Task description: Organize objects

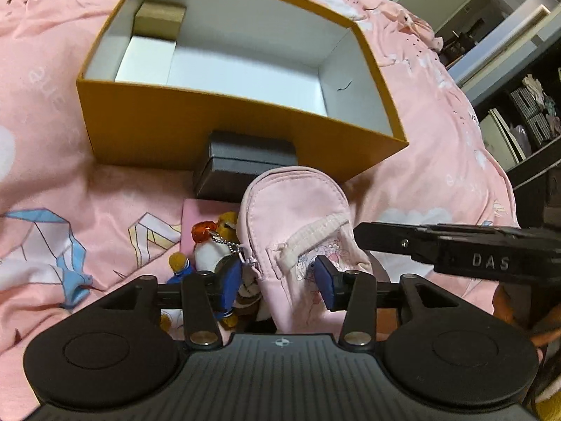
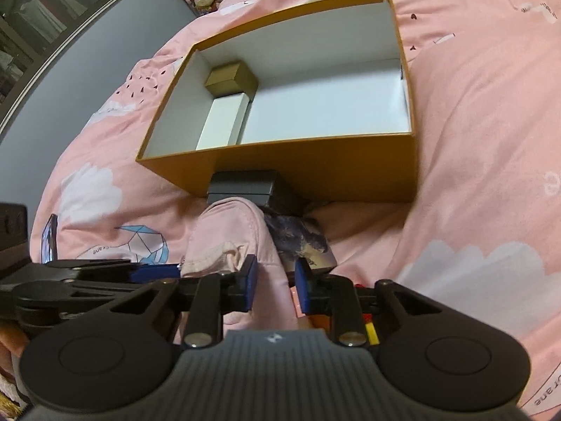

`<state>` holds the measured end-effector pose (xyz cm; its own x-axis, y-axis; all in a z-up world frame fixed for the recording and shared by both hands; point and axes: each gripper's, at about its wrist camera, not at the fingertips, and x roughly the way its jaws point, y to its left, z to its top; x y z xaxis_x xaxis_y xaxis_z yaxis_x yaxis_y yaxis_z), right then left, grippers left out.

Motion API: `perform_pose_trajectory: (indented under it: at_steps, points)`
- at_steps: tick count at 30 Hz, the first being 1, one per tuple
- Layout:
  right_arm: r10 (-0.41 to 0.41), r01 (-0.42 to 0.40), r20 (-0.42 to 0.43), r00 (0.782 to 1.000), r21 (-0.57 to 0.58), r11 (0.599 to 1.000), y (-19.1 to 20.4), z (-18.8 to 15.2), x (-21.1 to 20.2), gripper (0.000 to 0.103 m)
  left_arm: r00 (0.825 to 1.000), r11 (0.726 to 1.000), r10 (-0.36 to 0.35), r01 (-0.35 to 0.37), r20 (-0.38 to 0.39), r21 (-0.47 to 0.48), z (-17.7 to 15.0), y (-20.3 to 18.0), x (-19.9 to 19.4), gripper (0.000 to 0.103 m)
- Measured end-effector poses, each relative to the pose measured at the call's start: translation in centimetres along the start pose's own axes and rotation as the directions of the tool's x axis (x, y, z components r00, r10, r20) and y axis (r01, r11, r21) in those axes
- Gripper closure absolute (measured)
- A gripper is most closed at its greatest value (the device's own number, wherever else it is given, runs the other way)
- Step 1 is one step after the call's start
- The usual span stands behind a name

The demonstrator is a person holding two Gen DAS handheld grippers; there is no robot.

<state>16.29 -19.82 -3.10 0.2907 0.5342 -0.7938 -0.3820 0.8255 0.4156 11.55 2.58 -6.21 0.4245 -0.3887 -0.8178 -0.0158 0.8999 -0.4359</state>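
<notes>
— Pink cloth is what both pairs of tongs have between their blue pads. The left tongs (image 1: 278,277) straddle the small pink backpack pouch (image 1: 298,224) near its zip pocket; the right-hand pad presses the fabric, but whether the other one bites I cannot tell.

— And the right tongs (image 2: 273,280)?

— Narrower. Their pads sit on either side of a fold at the pouch's near end, seemingly pinching it.

— What lies around the pouch?

— Hanging off its zip on a bead chain is a plush keychain (image 1: 214,252), with an orange bead, lying on a pink card just left of the pouch. On the other side, seen from the right wrist, a card with a dark creature picture (image 2: 301,242) pokes out from under the pouch.

— Anything between it and the box?

— A dark grey case (image 1: 245,165), touching the pouch's far end and set against the near wall of the orange box (image 1: 210,129). Inside that box a small tan box (image 1: 159,19) and a white box (image 1: 145,59) sit along the left wall. Everything rests on a bed with a pink crane-print sheet (image 1: 70,193).
</notes>
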Motion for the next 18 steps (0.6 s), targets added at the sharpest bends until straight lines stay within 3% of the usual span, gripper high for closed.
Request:
perform_pose_trajectory:
  at_steps: [7, 13, 18]
  points:
    - [-0.006, 0.006, 0.014, 1.0, 0.002, 1.0, 0.4, -0.3, 0.2, 0.081, 0.998, 1.0, 0.0, 0.001, 0.061, -0.019, -0.1, 0.5, -1.1, 0.08]
    - [0.003, 0.001, 0.036, 0.999, -0.091, 0.996, 2.0, 0.2, -0.7, 0.08, 0.983, 0.997, 0.07, -0.076, 0.169, 0.027, 0.1, 0.9, -5.1, 0.081]
    - [-0.001, 0.002, 0.01, 1.0, -0.088, 0.996, 1.7, 1.4, 0.3, 0.079, 0.965, 0.99, 0.14, -0.144, 0.222, 0.0, 0.7, 3.2, -7.8, 0.081]
